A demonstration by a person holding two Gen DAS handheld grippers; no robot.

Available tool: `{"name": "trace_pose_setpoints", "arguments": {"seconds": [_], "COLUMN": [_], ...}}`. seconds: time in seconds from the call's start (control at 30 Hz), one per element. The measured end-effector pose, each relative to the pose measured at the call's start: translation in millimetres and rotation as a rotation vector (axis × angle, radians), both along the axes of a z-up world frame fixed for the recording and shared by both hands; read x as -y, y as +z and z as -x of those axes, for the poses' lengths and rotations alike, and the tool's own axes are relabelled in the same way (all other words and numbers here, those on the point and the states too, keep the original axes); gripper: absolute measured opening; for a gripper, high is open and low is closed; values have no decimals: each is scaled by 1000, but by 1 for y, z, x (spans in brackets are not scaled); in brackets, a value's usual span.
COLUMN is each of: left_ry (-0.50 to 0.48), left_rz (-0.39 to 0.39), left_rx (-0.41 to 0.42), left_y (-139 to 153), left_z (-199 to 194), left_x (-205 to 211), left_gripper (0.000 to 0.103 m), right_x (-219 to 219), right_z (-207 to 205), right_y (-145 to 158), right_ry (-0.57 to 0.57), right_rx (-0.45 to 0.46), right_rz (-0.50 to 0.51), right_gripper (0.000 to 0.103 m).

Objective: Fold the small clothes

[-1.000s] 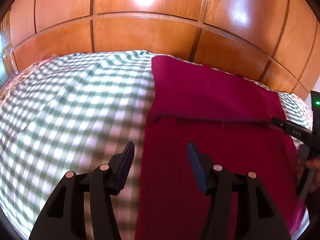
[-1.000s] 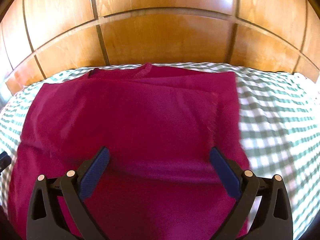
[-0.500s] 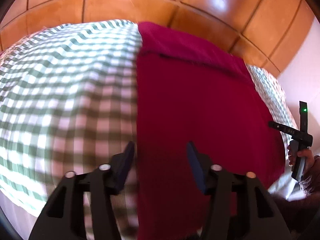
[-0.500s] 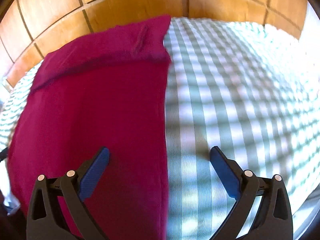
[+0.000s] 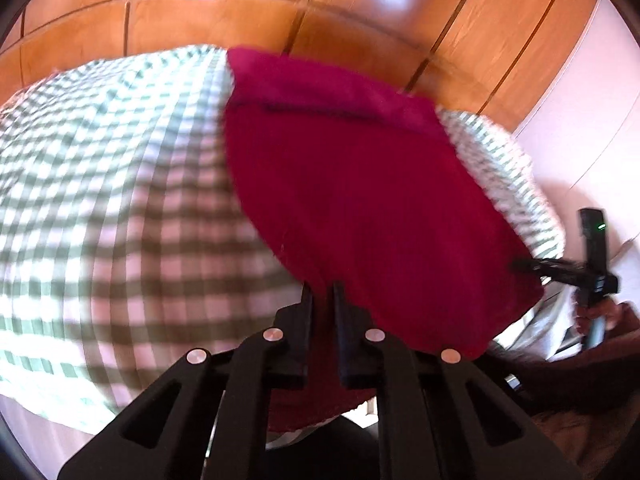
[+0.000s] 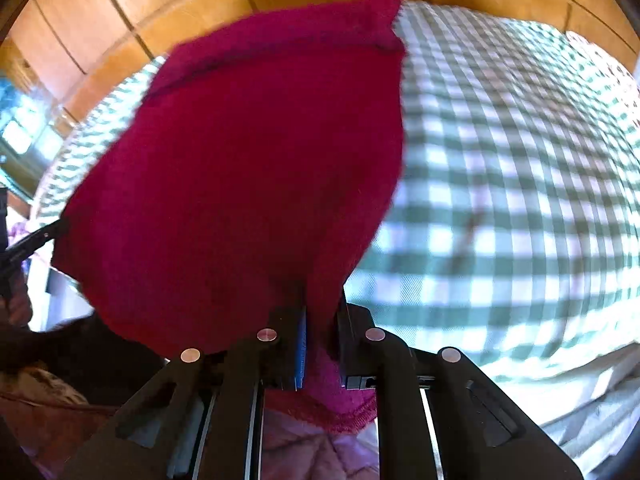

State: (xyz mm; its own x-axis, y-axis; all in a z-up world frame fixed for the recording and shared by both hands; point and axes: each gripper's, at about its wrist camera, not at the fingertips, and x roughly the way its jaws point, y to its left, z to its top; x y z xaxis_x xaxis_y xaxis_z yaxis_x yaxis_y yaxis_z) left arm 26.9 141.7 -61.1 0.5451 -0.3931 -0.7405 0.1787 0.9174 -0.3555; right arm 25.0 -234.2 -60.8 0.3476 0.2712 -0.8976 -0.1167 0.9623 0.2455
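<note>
Left hand-held gripper [image 5: 323, 294]: your jaws are pinched narrow on the near left corner of the crimson garment [image 5: 360, 184], with cloth squeezed between the pads.
Right hand-held gripper [image 6: 322, 312]: yours is likewise clamped narrow on the near right corner of the same garment; a hemmed edge hangs down below the fingers [image 6: 301, 344], whose blue pad shows against the cloth.
Other view of your right hand-held gripper: in the left wrist view you can see it at the far right edge [image 5: 524, 266], its tip touching the garment's near right corner, a green light lit on the unit above it.
Crimson garment: you hold its near edge lifted off the surface at both corners, so the cloth slopes away from you and down; the far part lies flat, with a folded band across the far end.
Checked cloth [image 5: 100, 200]: a green and white gingham sheet covers the surface under the garment, spreading to your left in the left wrist view and to your right [image 6: 520, 168] in the right wrist view. You cannot tell whether it covers a bed or a worktop.
Wooden panelling [image 5: 224, 12]: glossy orange-brown panels with dark grooves stand behind the far edge of the checked cloth.
</note>
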Motion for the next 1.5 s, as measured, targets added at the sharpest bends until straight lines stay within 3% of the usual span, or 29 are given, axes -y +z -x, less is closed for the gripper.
{"name": "trace_pose_setpoints", "arguments": {"seconds": [0.13, 0.23, 0.37, 0.5, 0.53, 0.57, 0.6, 0.67, 0.77, 0.87, 0.93, 1.07, 1.17, 1.23, 1.3, 1.33, 1.37, 1.4, 1.5], "left_ry": [26, 55, 122, 252, 304, 327, 371, 411, 399, 341, 278, 146, 70, 32, 6, 3, 13, 24, 44], "left_rz": [136, 190, 211, 184, 186, 207, 224, 205, 200, 196, 184, 87, -27, -64, -84, -95, -95, -78, -10], "left_rx": [25, 44, 36, 24, 13, 3, 4, 26, 18, 18, 22, 8, 39, 54, 37, 5, -7, -12, -22], "left_y": [16, 23, 24, 22, 21, 20, 20, 21, 16, 6, -1, -15, -21, -24, -30, -37, -39, -40, -38], "left_z": [-26, -58, -105, -156, -168, -174, -179, -182, -168, -146, -124, -99, -97, -102, -111, -116, -119, -120, -111], "left_x": [-14, -19, -24, -37, -43, -48, -55, -64, -77, -82, -78, -48, -23, -10, -2, -1, -1, -3, -16], "left_gripper": [8, 8, 4, 0, 15, 46, 56, 61, 61, 64, 66, 67, 66, 65, 46, 28, 18, 15, 10], "right_x": [7, 15, 25, 28, 29, 31, 35, 48, 67, 78, 81, 58, 34, 22, 13, 11, 10, 9, 6], "right_z": [-25, -55, -101, -152, -161, -168, -174, -172, -163, -145, -124, -101, -105, -113, -117, -120, -119, -120, -109], "right_y": [21, 21, 12, 4, 2, 2, 3, 13, 16, 15, 12, -1, -16, -28, -35, -36, -34, -33, -27], "right_ry": [-69, -121, -169, -190, -198, -206, -227, -307, -350, -368, -356, -254, -166, -118, -86, -77, -68, -61, -31], "right_rx": [77, 98, 97, 82, 77, 73, 81, 154, 164, 157, 148, 127, 134, 122, 121, 122, 116, 114, 109], "right_rz": [-127, -162, -165, -169, -194, -211, -220, -225, -280, -263, -238, -108, -19, 24, 64, 65, 56, 56, 57], "right_gripper": [11, 11, 11, 11, 12, 21, 53, 100, 100, 100, 100, 99, 85, 64, 47, 43, 32, 27, 24]}}
